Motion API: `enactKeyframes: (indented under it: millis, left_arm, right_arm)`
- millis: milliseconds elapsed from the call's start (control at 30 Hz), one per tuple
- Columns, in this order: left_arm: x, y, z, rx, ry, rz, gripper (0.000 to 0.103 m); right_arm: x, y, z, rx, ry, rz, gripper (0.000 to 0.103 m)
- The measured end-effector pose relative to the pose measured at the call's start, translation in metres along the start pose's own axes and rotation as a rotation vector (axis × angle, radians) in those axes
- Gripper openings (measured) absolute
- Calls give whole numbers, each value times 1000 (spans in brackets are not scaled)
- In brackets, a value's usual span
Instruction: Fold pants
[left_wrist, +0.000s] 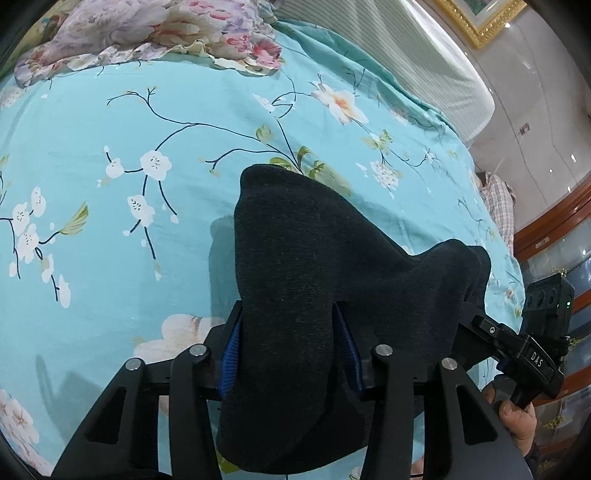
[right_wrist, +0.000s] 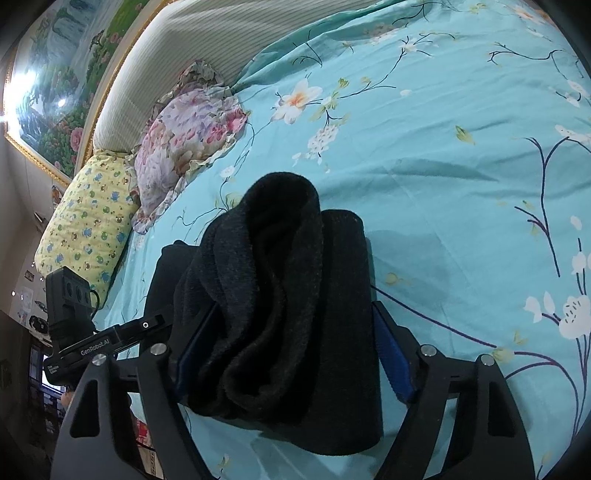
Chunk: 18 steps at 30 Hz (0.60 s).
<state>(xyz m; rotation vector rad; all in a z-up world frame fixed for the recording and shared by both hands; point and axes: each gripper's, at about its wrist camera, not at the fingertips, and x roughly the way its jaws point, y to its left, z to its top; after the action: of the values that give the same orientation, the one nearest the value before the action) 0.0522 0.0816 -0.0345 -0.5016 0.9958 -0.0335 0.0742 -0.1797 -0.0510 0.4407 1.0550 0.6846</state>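
The dark knit pants (left_wrist: 314, 266) are bunched into a thick bundle standing up off the turquoise floral bedsheet (left_wrist: 110, 122). My left gripper (left_wrist: 288, 328) has its blue pads (left_wrist: 231, 358) pressed on both sides of one end of the bundle. In the right wrist view the pants (right_wrist: 280, 280) fill the gap of my right gripper (right_wrist: 295, 332), with a blue pad (right_wrist: 393, 354) against the fabric's edge. The two grippers sit close side by side; the right one's body (left_wrist: 524, 350) shows beside a hand (left_wrist: 517, 421). Both pairs of fingertips are partly hidden by cloth.
A floral pillow (right_wrist: 184, 140) and a yellow patterned pillow (right_wrist: 85, 221) lie by the striped headboard (right_wrist: 192, 48), under a framed painting (right_wrist: 55, 92). The bedsheet (right_wrist: 461, 166) spreads wide beyond the bundle. A checked cloth (left_wrist: 498, 199) hangs at the bed's edge.
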Motion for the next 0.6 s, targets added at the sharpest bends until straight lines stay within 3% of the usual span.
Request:
enactKeyframes:
  millis: [267,600]
  left_arm:
    - [-12,-12,-4,57,-38,22,27]
    - [-37,-4,-4,30,-66,-5,23]
  right_arm:
    - [-5,5,-3,-32,-6,2,57]
    - [-17,30,1,-85,-41,16,50]
